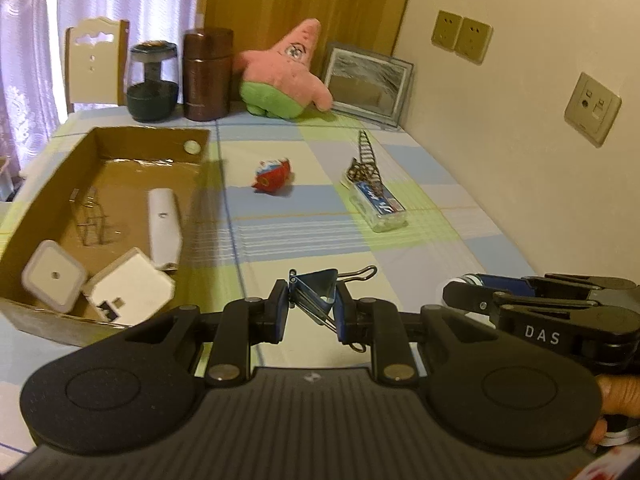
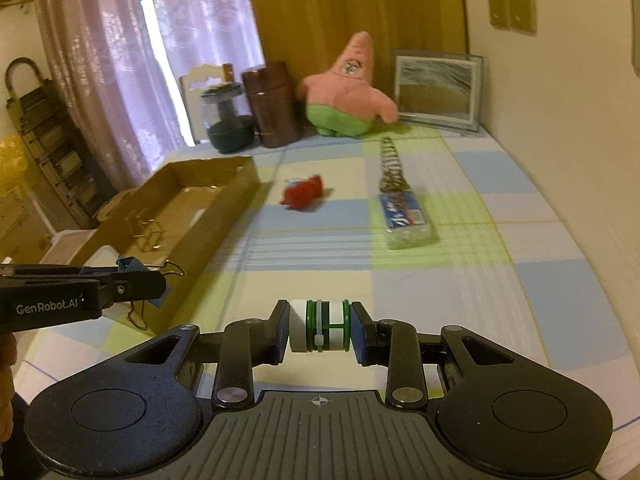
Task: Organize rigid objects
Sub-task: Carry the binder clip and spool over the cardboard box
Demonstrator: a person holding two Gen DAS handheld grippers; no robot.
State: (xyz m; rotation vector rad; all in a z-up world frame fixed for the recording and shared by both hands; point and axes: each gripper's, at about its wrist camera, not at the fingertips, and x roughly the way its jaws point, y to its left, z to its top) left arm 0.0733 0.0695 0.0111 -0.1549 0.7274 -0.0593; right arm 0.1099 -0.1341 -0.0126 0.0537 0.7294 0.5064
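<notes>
Both tools loaded. Left hand-held gripper (image 1: 311, 312) closed on a blue binder clip (image 1: 320, 286); pads bear on the clip's folded steel body, one wire handle sticks out forward-right, the other hangs below the jaws. Right hand-held gripper (image 2: 320, 330) closed end-to-end on a small white cylinder with green rings (image 2: 320, 326), axis running across between the pads.

Cardboard box (image 1: 56, 168) sits toward the left edge of the surface (image 1: 400, 248), open top. Already inside: two white square pieces, a white oblong piece, a clear clip-like item, a small round disc at the far right corner. Still out on the surface: red toy (image 1: 273, 176) near the middle, a clear packet with blue label (image 1: 378, 204) and a wire spring piece (image 1: 366, 156) toward the right edge.

Judgement, step in hand: carry both to the box and drop them in.
- Left goes first; it is nearer the box's near-right corner. Clear the wall before lowering, since the hanging wire handle could catch the rim.
- Release low over bare floor at mid-box, not onto the white pieces.
- Cylinder is gripped on its flat ends and will roll once freed; set it down with its axis along a wall or against the oblong piece.
- Keep the two tools apart over the box.
</notes>
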